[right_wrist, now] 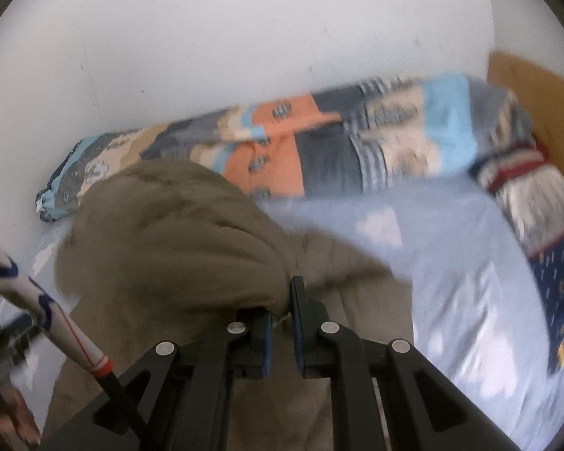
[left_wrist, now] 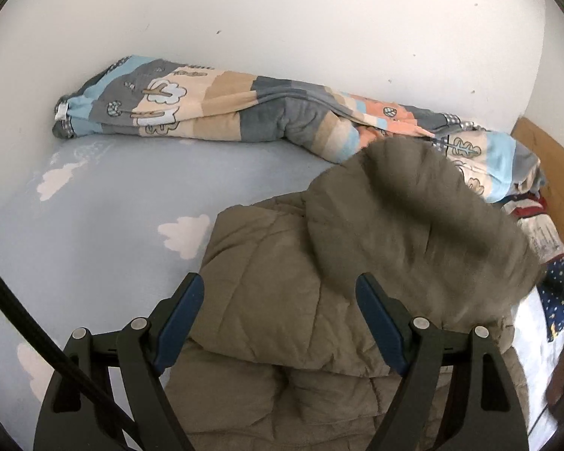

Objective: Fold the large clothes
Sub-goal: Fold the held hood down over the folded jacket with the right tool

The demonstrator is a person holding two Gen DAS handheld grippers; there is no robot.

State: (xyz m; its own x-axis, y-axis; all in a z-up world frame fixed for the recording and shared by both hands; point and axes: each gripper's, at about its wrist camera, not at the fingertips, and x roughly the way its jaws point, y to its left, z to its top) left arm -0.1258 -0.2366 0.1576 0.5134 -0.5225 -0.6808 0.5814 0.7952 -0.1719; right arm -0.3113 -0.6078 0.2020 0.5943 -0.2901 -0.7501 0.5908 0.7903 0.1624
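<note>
On the bed, the left gripper hangs just above the olive quilted jacket with its two blue-padded fingers spread wide and nothing between them. The right gripper has its jaws drawn close together on a raised fold of the same jacket, the fabric bunched up in front of the fingertips and blurred. The jacket lies spread on the pale blue sheet printed with white clouds, a lifted part of it rising toward the far side. Behind it, a rolled patchwork quilt in blue, grey, beige and orange runs along the white wall. At the right end of the bed a wooden headboard stands, with a patterned pillow in red, white and dark blue lying beside it.
</note>
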